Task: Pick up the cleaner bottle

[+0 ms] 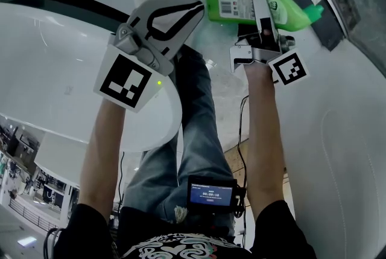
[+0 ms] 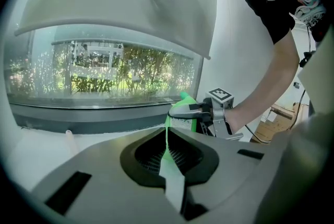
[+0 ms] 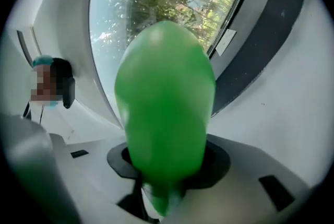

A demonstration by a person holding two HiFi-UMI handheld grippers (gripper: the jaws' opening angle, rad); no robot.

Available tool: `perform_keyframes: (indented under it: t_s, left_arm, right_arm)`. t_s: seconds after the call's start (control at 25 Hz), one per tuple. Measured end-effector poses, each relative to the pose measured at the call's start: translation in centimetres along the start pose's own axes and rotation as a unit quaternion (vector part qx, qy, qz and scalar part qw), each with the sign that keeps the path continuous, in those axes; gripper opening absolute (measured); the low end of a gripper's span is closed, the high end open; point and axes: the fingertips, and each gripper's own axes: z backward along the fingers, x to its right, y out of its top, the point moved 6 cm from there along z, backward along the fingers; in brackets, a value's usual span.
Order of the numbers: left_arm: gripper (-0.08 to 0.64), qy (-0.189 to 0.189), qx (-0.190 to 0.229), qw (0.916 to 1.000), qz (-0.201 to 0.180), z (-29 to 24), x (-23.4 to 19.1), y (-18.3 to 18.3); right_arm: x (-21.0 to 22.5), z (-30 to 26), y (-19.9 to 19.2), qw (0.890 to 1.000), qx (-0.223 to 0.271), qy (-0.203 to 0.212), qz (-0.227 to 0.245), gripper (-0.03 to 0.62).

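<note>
Right hand-held gripper clamped across green cleaner bottle; bottle held sideways near window; grasp done; whether lifted clear, cannot tell; raising probably left; left hand-held gripper jaws together, empty.

to me the green plastic cleaner bottle looks smooth and glossy, and the white paper label on its side looks matt. the right gripper shows bare, dull silver metal near the hand. its jaws look like matt grey plastic. the left gripper has the same matt grey plastic, with black edging. the white curved surface is smooth and shiny. the blue jeans are coarse denim cloth.
</note>
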Motion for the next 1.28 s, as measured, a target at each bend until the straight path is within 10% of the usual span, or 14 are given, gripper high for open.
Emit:
perform_keyframes:
  t_s: [1.28]
  left_arm:
    - [0.021, 0.029, 0.032, 0.9990, -0.014, 5.5, 0.9, 6.4]
  right_arm:
    - [-11.0, 3.1, 3.1, 0.985, 0.088, 0.056, -0.141, 0.201]
